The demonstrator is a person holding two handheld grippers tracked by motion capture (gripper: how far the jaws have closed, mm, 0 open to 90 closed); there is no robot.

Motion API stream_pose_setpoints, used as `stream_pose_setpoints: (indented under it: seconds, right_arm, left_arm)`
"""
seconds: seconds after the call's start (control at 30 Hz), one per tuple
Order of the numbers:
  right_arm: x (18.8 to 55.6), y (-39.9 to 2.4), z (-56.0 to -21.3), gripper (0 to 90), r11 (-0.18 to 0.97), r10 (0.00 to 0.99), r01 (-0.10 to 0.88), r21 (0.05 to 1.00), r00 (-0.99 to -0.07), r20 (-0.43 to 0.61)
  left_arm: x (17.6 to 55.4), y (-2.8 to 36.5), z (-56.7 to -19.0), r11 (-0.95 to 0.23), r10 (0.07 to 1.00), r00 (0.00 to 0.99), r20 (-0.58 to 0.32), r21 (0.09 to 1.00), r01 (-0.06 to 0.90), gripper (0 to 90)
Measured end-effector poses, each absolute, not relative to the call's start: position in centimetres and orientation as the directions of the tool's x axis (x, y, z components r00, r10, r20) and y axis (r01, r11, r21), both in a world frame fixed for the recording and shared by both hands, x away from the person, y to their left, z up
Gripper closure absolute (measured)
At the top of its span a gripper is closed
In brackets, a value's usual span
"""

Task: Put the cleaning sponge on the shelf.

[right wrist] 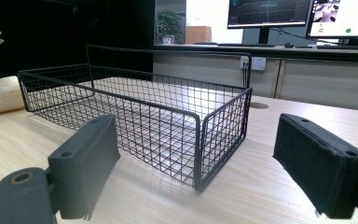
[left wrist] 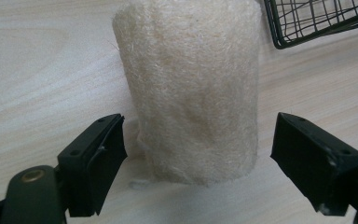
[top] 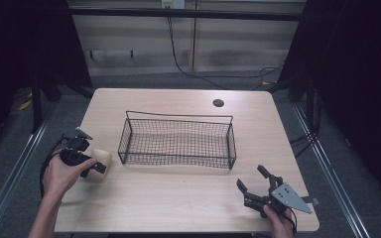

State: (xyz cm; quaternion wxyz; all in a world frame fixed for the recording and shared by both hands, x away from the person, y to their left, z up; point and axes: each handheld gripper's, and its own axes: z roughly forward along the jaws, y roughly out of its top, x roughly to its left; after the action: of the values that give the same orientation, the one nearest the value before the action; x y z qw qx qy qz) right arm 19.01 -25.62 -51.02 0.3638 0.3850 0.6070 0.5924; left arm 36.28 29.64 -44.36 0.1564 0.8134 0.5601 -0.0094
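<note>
The roll (left wrist: 193, 88) is pale cream, fibrous and fuzzy, a stubby cylinder lying on the table (top: 178, 198); in the left gripper view loose fibres stand off its surface and its near end sits just above the wood grain; in the high view it (top: 100, 159) lies at the table's left side, just beside the near-left corner of the basket (top: 178, 141).

Your left gripper (left wrist: 198, 154) has its jaws spread wide, one on each side of the roll, a gap showing on both sides; neither pad touches it; in the high view your left hand (top: 62, 173) holds that gripper (top: 87, 161) right against the roll.

The basket is black wire mesh, rectangular, open-topped, with a taller back rail; it stands mid-table; its corner (left wrist: 317, 21) shows at the upper right of the left gripper view, close behind the roll.

Your right gripper (right wrist: 196, 163) is also open, jaws well apart, nothing between them; it (top: 253, 191) rests at the near-right of the table, well apart from the roll, pointing toward the basket's right end (right wrist: 223, 135); the roll's end (right wrist: 0, 95) shows past the basket's far-left corner.

A round hole (top: 218, 103) sits near the table's far edge; monitors (right wrist: 303, 14) stand beyond.
</note>
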Motion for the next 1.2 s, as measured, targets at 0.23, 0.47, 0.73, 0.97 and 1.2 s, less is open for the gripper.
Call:
stream_pose_setpoints:
  seconds: [0.23,0.47,0.73,0.97,1.2]
  right_arm:
    - [19.0,-25.6,-51.0,13.3,0.001,0.898,0.037,0.999,-0.44,0.015]
    - [19.0,-25.6,-51.0,13.3,0.003,0.898,0.036,0.999,-0.441,0.013]
    - [19.0,-25.6,-51.0,13.3,0.003,0.897,0.035,0.999,-0.441,0.013]
    - [19.0,-25.6,-51.0,13.3,0.005,0.897,0.034,0.999,-0.443,0.01]
    - [19.0,-25.6,-51.0,13.3,0.005,0.897,0.035,0.999,-0.443,0.011]
  left_arm:
    - [36.5,29.5,-45.2,-0.323,0.92,0.359,-0.159,0.213,0.922,17.1]
    - [36.9,29.1,-46.0,-0.344,0.915,0.373,-0.156,0.184,0.921,18.4]
    - [36.8,29.2,-46.3,-0.343,0.913,0.376,-0.157,0.204,0.917,27.8]
    - [36.8,29.1,-46.3,-0.36,0.906,0.394,-0.155,0.207,0.909,32.1]
    - [36.5,29.4,-45.7,-0.36,0.901,0.399,-0.172,0.219,0.907,32.3]
